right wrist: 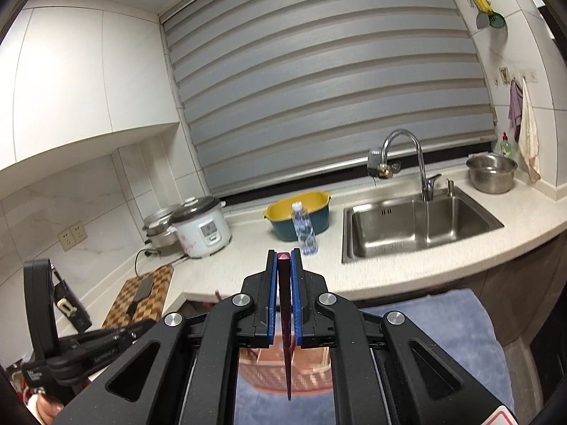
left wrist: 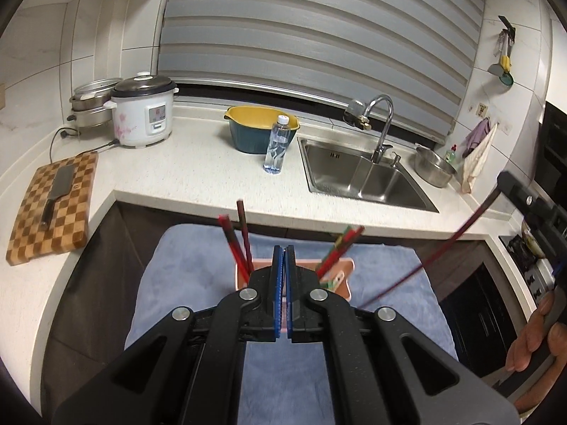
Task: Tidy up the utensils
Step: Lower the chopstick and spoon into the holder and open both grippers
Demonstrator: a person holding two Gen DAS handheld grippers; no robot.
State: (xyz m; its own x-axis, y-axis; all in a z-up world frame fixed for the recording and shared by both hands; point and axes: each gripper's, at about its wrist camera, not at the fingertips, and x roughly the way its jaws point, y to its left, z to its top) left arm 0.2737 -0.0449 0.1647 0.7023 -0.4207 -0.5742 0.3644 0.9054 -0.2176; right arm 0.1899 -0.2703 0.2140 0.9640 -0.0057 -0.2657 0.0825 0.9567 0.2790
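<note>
A pink utensil holder (left wrist: 345, 278) stands on a blue towel (left wrist: 184, 269) and holds several red chopsticks (left wrist: 234, 248), leaning left and right. My left gripper (left wrist: 283, 249) hovers just above the holder, shut, blue pads together with nothing between them. At the right edge, my right gripper (left wrist: 502, 183) is shut on a dark red chopstick (left wrist: 443, 248) that slants down toward the holder. In the right wrist view the right gripper (right wrist: 284, 258) clamps that chopstick (right wrist: 287, 361), whose tip hangs over the pink holder (right wrist: 312, 379). The left gripper (right wrist: 39, 301) shows at the left.
An L-shaped white counter carries a checkered cutting board with a cleaver (left wrist: 53, 202), a rice cooker (left wrist: 141, 109), a yellow-and-teal basin (left wrist: 258, 127), a water bottle (left wrist: 276, 145), a steel sink (left wrist: 361, 173) and a steel bowl (left wrist: 434, 168). A hand (left wrist: 531, 340) is at the lower right.
</note>
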